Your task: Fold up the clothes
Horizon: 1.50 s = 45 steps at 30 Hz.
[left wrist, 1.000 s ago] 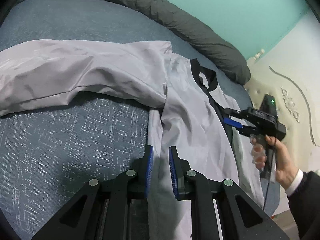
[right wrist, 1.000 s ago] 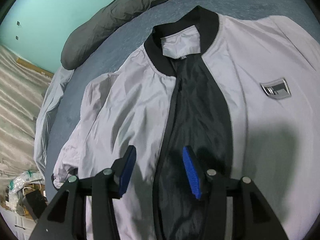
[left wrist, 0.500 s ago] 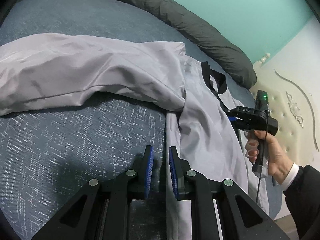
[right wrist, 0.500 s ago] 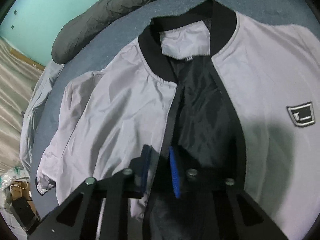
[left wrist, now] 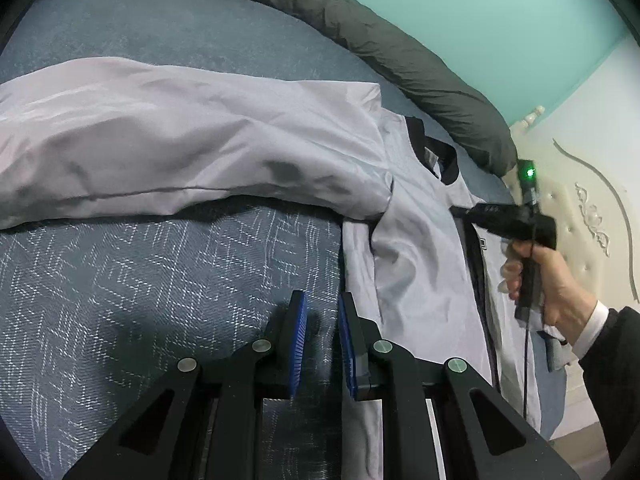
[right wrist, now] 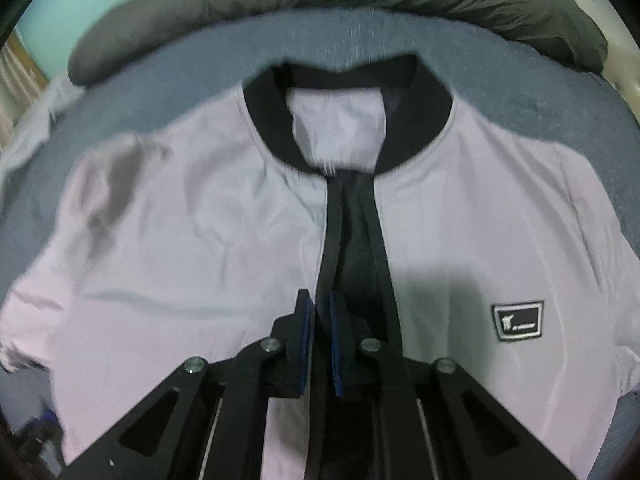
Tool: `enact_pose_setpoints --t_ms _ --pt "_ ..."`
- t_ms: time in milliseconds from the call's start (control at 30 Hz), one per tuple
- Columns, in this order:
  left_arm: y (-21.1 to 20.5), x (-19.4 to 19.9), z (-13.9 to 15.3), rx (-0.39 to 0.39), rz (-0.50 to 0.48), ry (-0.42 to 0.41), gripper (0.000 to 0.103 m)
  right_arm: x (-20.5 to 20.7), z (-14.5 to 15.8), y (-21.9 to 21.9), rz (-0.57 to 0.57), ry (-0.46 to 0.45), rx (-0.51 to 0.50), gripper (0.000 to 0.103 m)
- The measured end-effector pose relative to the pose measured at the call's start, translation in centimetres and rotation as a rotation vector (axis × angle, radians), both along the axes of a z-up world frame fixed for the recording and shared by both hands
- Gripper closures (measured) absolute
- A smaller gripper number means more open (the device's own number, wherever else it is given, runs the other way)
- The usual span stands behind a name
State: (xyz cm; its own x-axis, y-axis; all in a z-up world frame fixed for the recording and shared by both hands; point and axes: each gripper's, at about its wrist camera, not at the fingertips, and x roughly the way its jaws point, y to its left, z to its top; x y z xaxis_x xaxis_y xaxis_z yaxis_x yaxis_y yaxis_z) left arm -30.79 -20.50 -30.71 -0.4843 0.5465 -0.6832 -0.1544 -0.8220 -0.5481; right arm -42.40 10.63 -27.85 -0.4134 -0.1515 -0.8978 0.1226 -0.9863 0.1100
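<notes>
A light grey jacket (right wrist: 180,260) with a black collar (right wrist: 264,120) and a logo patch (right wrist: 518,320) lies front up on the bed. My right gripper (right wrist: 322,340) is shut on the black zipper edge of the jacket's left front panel, and the front opening is narrow. In the left wrist view the jacket (left wrist: 420,264) lies to the right, with one sleeve (left wrist: 180,148) stretched out to the left. My left gripper (left wrist: 323,340) is shut over the bedspread beside the jacket's side edge, with nothing held. The right gripper (left wrist: 460,212) shows there too, held by a hand (left wrist: 548,280).
The bed has a blue patterned bedspread (left wrist: 140,280). A long dark grey rolled duvet (left wrist: 380,52) runs along its far side under a teal wall. A cream padded headboard (left wrist: 580,200) stands at the right.
My right gripper went from open to shut on the zipper edge and drew it across, narrowing the front opening. The jacket's side edge has slid right, out from between the left fingers.
</notes>
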Motion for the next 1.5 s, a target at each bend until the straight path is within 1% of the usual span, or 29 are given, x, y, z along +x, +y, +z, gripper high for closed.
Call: enact_pose_setpoints --t_ms 67,133,200,233,267,500,600,633,667,733,867,967,1033,1100,1267,1333,1400,1500 --pt "0.0 0.0 0.0 0.003 0.0 0.0 0.086 0.2 -0.6 0.1 -0.01 -0.009 -0.007 0.094" --pt "-0.3 -0.1 0.1 0.007 0.009 0.003 0.086 0.5 -0.2 0.3 -0.03 0.014 -0.018 0.091" --pt "-0.9 -0.3 0.2 0.011 0.024 0.007 0.086 1.0 0.8 0.6 -0.054 0.05 -0.02 0.083" --pt "-1.3 -0.4 0.2 0.015 0.034 0.008 0.086 1.4 1.3 0.9 -0.072 0.07 -0.028 0.073" --pt "-1.7 -0.4 0.2 0.019 0.047 0.01 0.086 1.8 1.9 1.2 -0.09 0.086 -0.046 0.069" --pt "-2.9 -0.6 0.3 0.031 0.086 0.011 0.086 4.2 4.1 -1.8 0.038 0.101 -0.207 0.068" --pt "-3.2 -0.8 0.5 0.035 0.102 0.018 0.086 4.3 4.5 -4.8 0.11 0.084 -0.229 0.067" --pt "-3.5 -0.8 0.5 0.036 0.108 0.018 0.086 4.4 4.6 -5.5 0.129 0.083 -0.242 0.064" --pt "-3.8 -0.7 0.5 0.038 0.115 0.018 0.086 4.2 4.7 -6.2 0.137 0.082 -0.252 0.059" --pt "-4.5 -0.6 0.8 0.029 0.131 0.024 0.086 3.8 4.8 -7.5 0.151 0.079 -0.273 0.059" --pt "-5.8 -0.4 1.7 0.026 0.155 0.054 0.086 2.0 5.3 -9.9 0.132 0.079 -0.293 0.059" --pt "-7.1 -0.4 2.3 0.017 0.175 0.071 0.086 0.2 6.2 -11.5 0.119 0.081 -0.296 0.057" --pt "-9.0 -0.4 2.8 0.007 0.209 0.087 0.086 -1.0 6.6 -12.9 0.129 0.078 -0.281 0.055" --pt "-10.8 -0.4 3.4 -0.006 0.245 0.102 0.086 -2.3 7.2 -14.5 0.145 0.073 -0.264 0.054" --pt "-17.1 -0.5 4.4 -0.048 0.392 0.124 0.085 -5.5 7.3 -17.7 0.127 0.023 -0.208 0.054" --pt "-19.9 -0.2 5.0 -0.079 0.455 0.13 0.082 -6.4 7.1 -18.5 0.119 0.005 -0.169 0.054" --pt "-22.5 -0.1 5.4 -0.099 0.506 0.135 0.072 -7.3 6.6 -19.2 0.118 -0.012 -0.133 0.054" --pt "-25.7 -0.2 5.3 -0.14 0.564 0.12 0.071 -8.1 5.9 -19.8 0.121 -0.03 -0.091 0.054"
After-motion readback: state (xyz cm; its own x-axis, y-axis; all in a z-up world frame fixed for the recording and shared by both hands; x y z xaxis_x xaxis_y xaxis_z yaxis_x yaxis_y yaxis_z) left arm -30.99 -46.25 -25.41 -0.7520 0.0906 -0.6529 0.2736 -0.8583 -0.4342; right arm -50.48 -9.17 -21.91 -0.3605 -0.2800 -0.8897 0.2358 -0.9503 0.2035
